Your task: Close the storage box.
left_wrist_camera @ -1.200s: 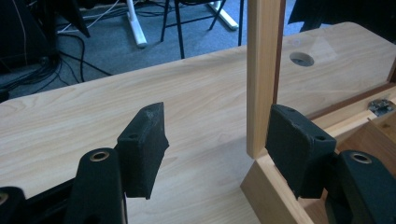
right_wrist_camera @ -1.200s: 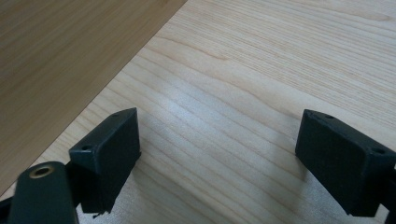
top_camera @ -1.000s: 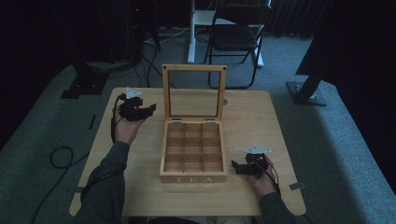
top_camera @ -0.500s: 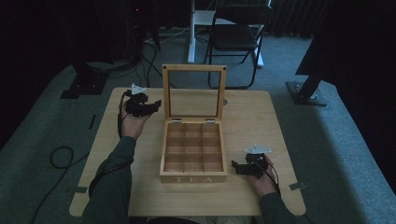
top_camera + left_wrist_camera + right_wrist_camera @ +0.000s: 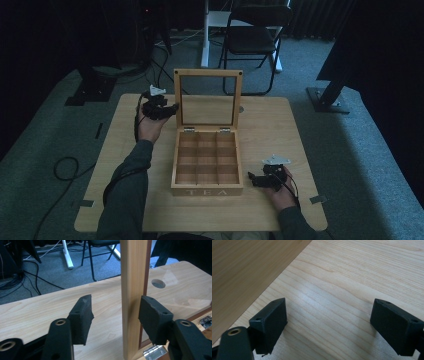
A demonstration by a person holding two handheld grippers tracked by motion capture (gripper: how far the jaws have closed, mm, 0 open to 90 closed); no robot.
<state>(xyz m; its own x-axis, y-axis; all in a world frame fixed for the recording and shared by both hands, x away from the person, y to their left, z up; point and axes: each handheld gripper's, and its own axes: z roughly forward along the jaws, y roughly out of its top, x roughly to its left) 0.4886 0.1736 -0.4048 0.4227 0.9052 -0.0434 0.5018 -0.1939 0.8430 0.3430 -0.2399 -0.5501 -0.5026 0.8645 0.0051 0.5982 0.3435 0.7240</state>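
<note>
Tea box (image 5: 207, 165) sits mid-table (image 5: 280, 130), lid (image 5: 207, 97) upright. Left gripper (image 5: 170, 108) straddles the lid's left frame post (image 5: 132, 290), jaws just closing, one pad (image 5: 152, 317) touching, the other apart, likely to swing the lid. Right gripper (image 5: 253, 178) rests wide open near the front-right edge, empty.

From above, the left tongs (image 5: 170, 109) met the tea box's raised lid (image 5: 206, 74) too small to tell touching from apart. In the left gripper view the lid frame (image 5: 132, 290) ran off top and bottom. The folding chair (image 5: 255, 35) was cut off above.
</note>
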